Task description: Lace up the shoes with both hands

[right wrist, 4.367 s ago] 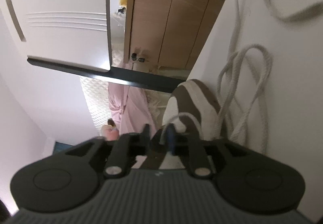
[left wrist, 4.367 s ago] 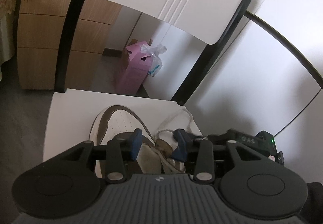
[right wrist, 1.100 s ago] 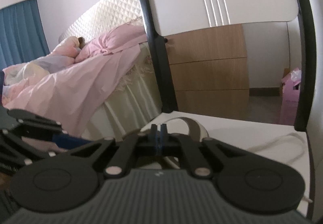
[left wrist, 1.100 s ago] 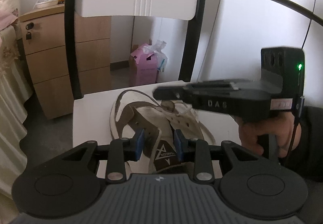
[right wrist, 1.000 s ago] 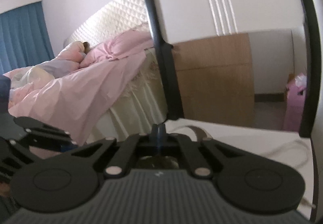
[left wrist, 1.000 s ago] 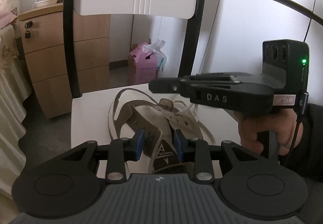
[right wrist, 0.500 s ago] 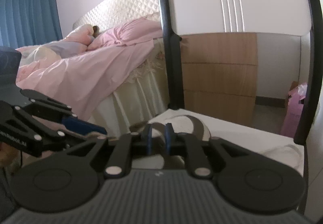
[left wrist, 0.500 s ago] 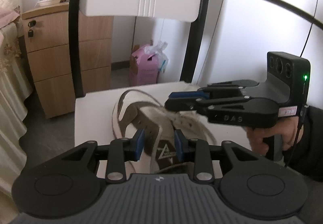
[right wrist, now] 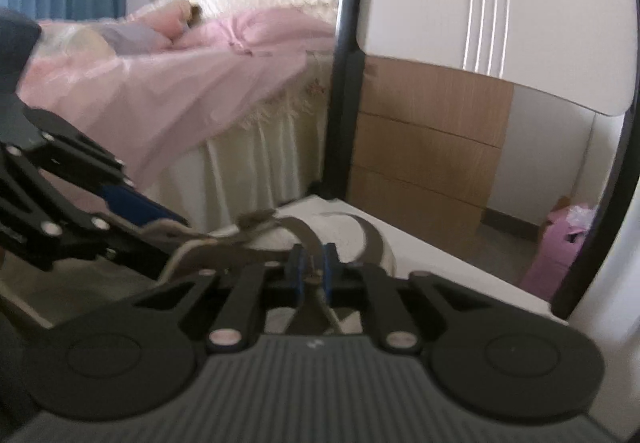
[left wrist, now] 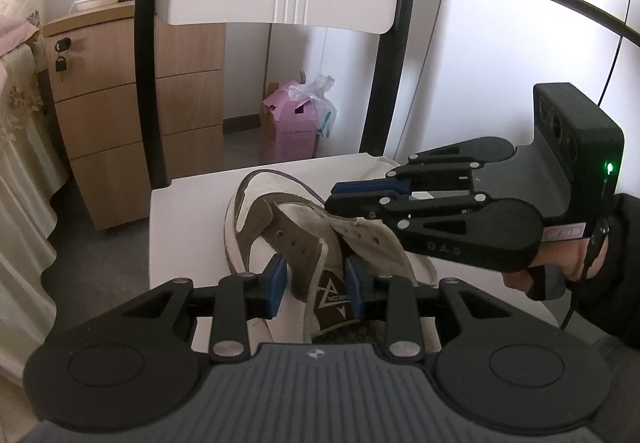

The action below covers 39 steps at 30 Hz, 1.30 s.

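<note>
From the left wrist, the left gripper [left wrist: 315,280] is pinching the tongue [left wrist: 332,291] of the shoe [left wrist: 276,227] lying on the chair seat [left wrist: 188,211]; its eyelets are showing empty, so lacing seems barely begun, and the tongue's logo text is unreadable. From the right wrist, the right gripper [right wrist: 313,273] is closing, nearly shut, on a thin strand, probably the lace [right wrist: 326,313].

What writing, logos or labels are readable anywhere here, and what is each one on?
"D A S": embossed faintly on the side of the right gripper.
Triangle emblem with a word under it, too small and turned to read: on the brown label of the shoe tongue, between the left gripper's pads.
Pale sticker near the right gripper's handle: print too small to read.
Printing on the pink box on the floor: blurred, unreadable.
Right wrist view: no readable text.
</note>
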{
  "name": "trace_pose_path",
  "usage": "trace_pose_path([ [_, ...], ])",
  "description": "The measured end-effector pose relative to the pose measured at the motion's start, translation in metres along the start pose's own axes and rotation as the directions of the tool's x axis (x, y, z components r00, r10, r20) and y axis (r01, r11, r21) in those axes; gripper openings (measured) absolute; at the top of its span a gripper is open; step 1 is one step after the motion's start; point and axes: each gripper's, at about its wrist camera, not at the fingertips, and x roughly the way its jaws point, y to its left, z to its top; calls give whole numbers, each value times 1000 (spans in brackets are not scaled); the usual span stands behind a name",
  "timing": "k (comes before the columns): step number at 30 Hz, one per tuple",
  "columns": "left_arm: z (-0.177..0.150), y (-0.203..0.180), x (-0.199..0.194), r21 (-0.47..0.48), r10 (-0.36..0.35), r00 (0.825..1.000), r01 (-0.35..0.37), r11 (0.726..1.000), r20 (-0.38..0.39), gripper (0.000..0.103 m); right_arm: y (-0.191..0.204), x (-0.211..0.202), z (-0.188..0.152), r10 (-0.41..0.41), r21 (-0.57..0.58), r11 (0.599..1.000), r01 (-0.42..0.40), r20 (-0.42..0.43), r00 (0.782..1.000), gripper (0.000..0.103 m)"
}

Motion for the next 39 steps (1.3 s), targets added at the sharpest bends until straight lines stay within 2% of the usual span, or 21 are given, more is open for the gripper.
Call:
trace_pose_path([
  [5,0,0,2,-3,8,1000,-8,1000,-5,37,13,1,7,-54,-67,996,52,-30,998,2],
  [10,-1,-2,4,8,8,1000,-8,1000,-14,37,13,-4,8,-58,-18,998,58,42,997,2],
  [15,-2,-4,6,18,9,1000,-9,1000,-25,37,17,-5,8,-61,-17,998,62,79,995,2],
  [19,-3,-6,8,21,-4,1000,5,1000,-27,37,18,-10,13,-60,-6,998,61,139,989,0],
  [23,-3,-5,8,17,-4,1000,5,1000,-23,37,12,-18,22,-57,43,998,50,192,980,0],
  [27,-2,2,7,-6,-2,1000,2,1000,-23,37,-10,-20,17,-77,137,989,52,185,980,1],
  [30,-2,4,9,-4,9,1000,-9,1000,-30,37,-28,-24,10,-24,226,974,-21,194,981,9],
  [32,-2,4,9,-5,12,999,-12,1000,-31,37,-29,-27,9,25,218,973,-69,199,980,24],
  [33,-1,4,9,-7,13,999,-13,1000,-32,37,-28,-27,8,43,210,974,-85,198,979,28],
  [37,-1,1,9,1,21,999,-21,1000,-32,37,-22,-20,8,100,203,970,-134,169,981,25],
  [39,-1,1,9,-1,21,999,-21,1000,-32,37,-23,-13,6,105,210,969,-130,129,986,16],
])
